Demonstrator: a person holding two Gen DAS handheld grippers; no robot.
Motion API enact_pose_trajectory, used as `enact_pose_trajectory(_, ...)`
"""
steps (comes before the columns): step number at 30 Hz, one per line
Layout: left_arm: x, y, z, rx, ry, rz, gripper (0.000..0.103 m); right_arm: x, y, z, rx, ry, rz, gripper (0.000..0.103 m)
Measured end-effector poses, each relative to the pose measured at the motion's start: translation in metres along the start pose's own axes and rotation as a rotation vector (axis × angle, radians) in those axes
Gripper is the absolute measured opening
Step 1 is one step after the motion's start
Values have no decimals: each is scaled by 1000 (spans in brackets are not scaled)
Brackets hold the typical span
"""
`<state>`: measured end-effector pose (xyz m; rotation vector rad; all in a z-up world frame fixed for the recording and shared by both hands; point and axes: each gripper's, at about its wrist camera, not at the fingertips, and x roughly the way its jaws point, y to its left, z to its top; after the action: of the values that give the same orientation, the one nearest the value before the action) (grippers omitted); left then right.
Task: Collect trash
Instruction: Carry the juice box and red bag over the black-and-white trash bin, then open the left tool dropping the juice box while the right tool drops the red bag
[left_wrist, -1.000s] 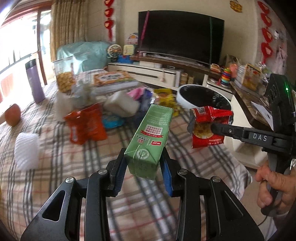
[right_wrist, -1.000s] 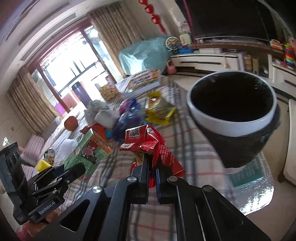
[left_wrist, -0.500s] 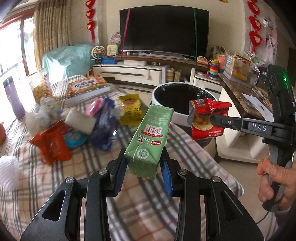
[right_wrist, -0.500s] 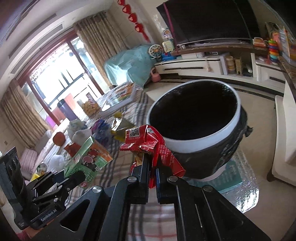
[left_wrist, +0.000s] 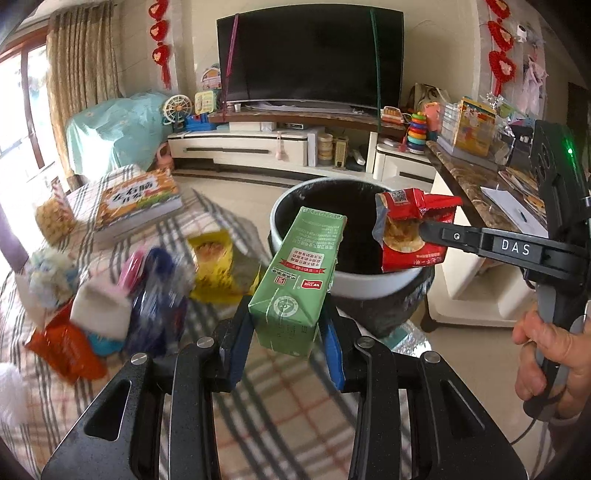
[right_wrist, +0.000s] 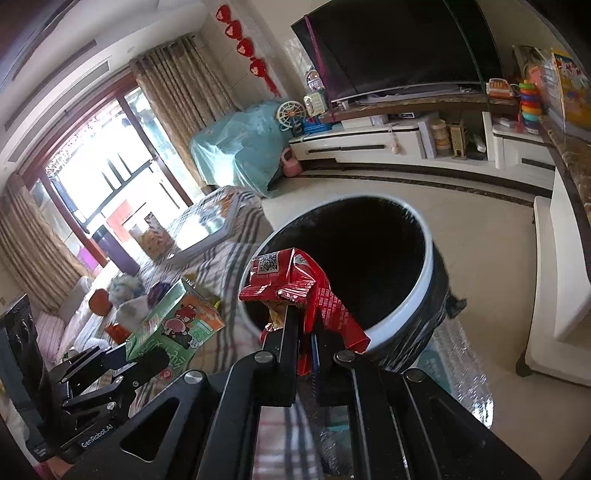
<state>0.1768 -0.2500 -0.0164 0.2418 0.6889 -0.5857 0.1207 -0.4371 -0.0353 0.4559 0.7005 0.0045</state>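
My left gripper (left_wrist: 286, 332) is shut on a green drink carton (left_wrist: 301, 273), held tilted in the air just in front of the trash bin (left_wrist: 380, 284). My right gripper (right_wrist: 304, 332) is shut on a red snack wrapper (right_wrist: 295, 284) and holds it over the near rim of the bin (right_wrist: 424, 273). The bin is white-rimmed with a black liner. In the left wrist view the right gripper (left_wrist: 424, 230) comes in from the right with the wrapper (left_wrist: 406, 229) above the bin's mouth. The carton (right_wrist: 173, 328) and left gripper (right_wrist: 144, 360) show at lower left in the right wrist view.
More trash lies on the plaid-covered table (left_wrist: 258, 387): an orange wrapper (left_wrist: 64, 347), a yellow packet (left_wrist: 214, 266), a blue bag (left_wrist: 159, 306), white tissue (left_wrist: 99, 306). A book (left_wrist: 136, 199) lies at the far end. A TV cabinet (left_wrist: 258, 147) and side counter (left_wrist: 476, 177) stand behind.
Both grippers have moved right toward the bin with their loads. The bin now fills the centre and the wrapper hangs over its mouth.
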Motion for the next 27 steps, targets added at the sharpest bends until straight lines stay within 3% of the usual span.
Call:
enact_pose_trajectory(23, 59, -21, 52, 4, 40, -36, 33, 38, -43, 42, 20, 54, -29, 5)
enact_pose_trajectory(27, 68, -22, 57, 2, 51, -48, 34, 39, -44, 45, 12, 59, -35, 10)
